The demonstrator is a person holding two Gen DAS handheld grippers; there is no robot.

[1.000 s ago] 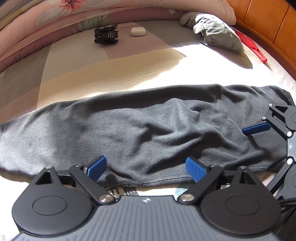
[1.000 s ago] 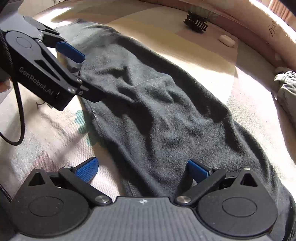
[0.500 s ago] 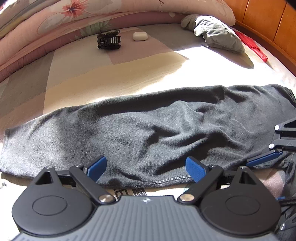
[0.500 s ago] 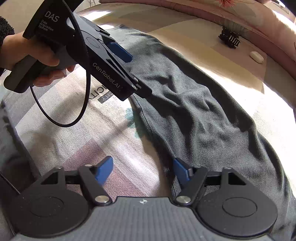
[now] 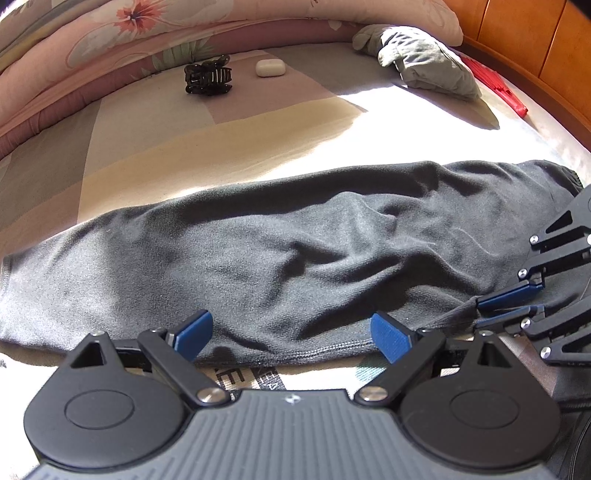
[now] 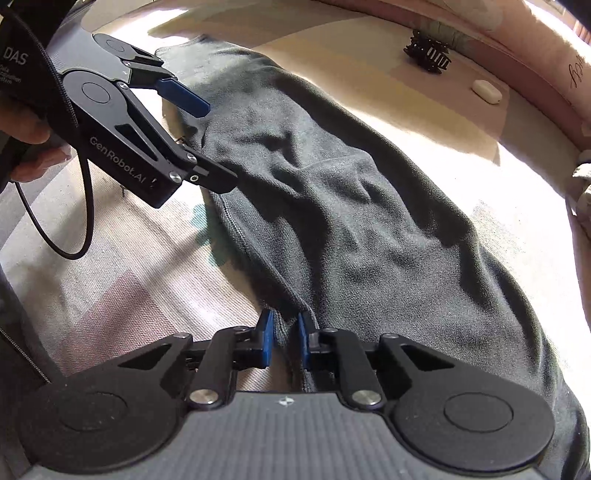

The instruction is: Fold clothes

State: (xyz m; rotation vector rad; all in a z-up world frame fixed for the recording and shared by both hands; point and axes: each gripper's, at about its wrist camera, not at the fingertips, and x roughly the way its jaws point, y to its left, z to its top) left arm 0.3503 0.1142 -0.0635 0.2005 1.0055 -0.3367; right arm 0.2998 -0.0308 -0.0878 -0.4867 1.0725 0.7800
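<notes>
A long dark grey garment point(image 5: 277, 251) lies flat across the bed sheet, also seen lengthwise in the right wrist view point(image 6: 351, 203). My left gripper point(image 5: 291, 338) stands open over the garment's near hem, its blue pads wide apart and nothing pinched; from the right wrist view the left gripper point(image 6: 216, 144) hovers over the same edge. My right gripper point(image 6: 284, 341) has its jaws closing on a raised fold of the garment's edge, with cloth between the blue pads. From the left, the right gripper point(image 5: 498, 308) draws that edge into a small ridge.
A black hair claw point(image 5: 208, 75) and a white earbud case point(image 5: 270, 68) lie at the far side near a floral quilt point(image 5: 110, 22). A crumpled grey cloth point(image 5: 424, 62) and a red object point(image 5: 495, 88) lie beside the wooden bed frame point(image 5: 535, 55). A hand point(image 6: 29, 129) holds the left gripper.
The right gripper's jaws went from wide apart to nearly together, pinching the garment's near edge. It also shifted toward that edge. The left gripper stayed put, still open.
</notes>
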